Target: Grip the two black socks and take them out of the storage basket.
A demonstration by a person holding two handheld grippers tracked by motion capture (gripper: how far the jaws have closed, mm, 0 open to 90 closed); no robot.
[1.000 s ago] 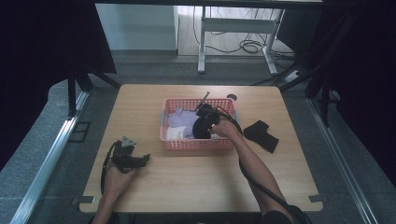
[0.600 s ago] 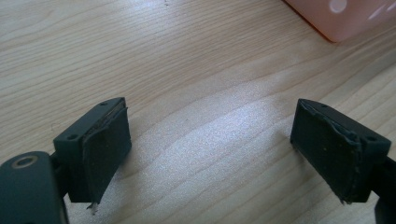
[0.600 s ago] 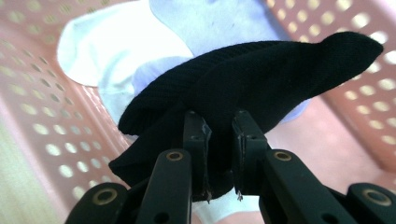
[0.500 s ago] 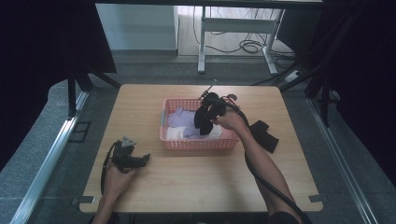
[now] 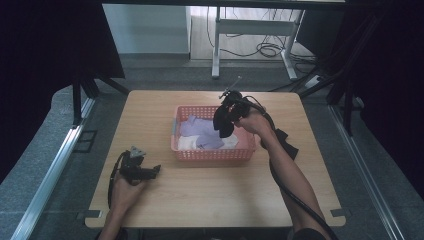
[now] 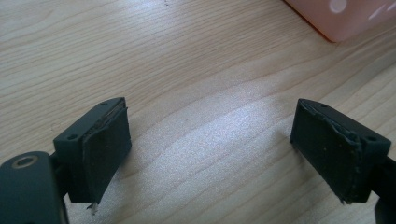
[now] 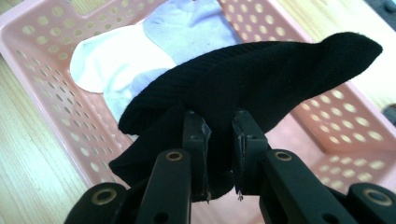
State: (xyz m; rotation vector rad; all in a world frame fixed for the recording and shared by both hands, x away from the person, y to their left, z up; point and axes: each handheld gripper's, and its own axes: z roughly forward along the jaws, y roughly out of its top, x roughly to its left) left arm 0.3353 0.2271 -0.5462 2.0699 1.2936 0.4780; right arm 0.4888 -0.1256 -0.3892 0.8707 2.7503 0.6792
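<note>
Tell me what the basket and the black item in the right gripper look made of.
Basket: looks like moulded pink plastic, smooth with a slight sheen, its walls punched with rows of round holes.
Black sock: appears to be soft matte knit fabric; fine ribbing shows and it folds limply where the right gripper pinches it.

The basket [image 5: 212, 154] stands on the table [image 5: 210, 195], toward its far middle. In the basket lie two socks [image 5: 200, 135], one partly over the other. Above the basket's right half hangs another sock [image 5: 223, 122], clear of it, pinched in the right gripper [image 5: 227, 107]. Right of the basket, on the table, lies a further sock [image 5: 286, 142]. Left of the basket and nearer the person, the left gripper [image 5: 150, 171] rests on the table.
</note>
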